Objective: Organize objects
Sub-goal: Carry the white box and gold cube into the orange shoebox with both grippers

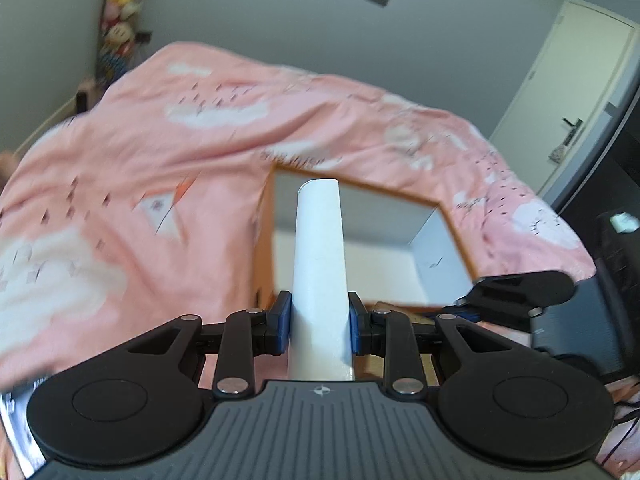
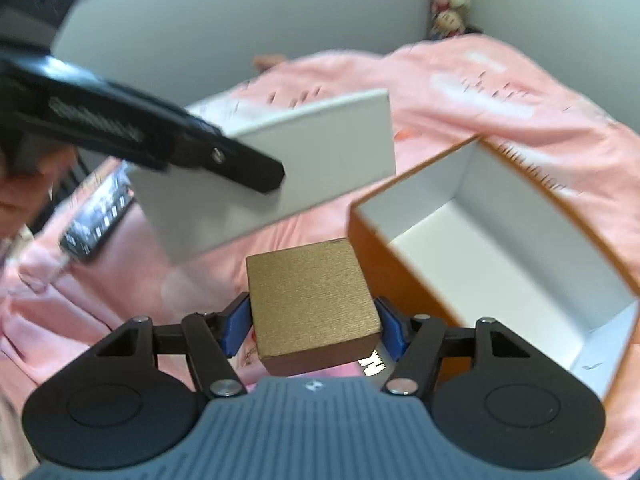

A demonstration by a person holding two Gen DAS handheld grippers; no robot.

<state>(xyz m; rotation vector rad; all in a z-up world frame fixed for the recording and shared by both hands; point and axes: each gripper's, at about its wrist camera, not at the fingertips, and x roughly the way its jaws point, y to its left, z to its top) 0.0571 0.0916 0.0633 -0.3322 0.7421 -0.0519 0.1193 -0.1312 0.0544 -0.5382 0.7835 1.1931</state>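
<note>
Before me: a bed under a pink quilt, grey walls, a white door at right.

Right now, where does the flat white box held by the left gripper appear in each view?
Left wrist: flat white box centre, seen edge-on, in the left gripper.
Right wrist: upper left of centre, broad face showing.
Shared landmark: open orange box on the pink bedding.

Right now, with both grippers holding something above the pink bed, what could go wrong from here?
1. The left gripper pinches the flat white box only at one narrow end, so it could swing or slip.
2. The right gripper holds the gold-brown square box beside the open orange box with white lining; it could clip the rim.
3. The soft pink duvet may let that box tip.
</note>
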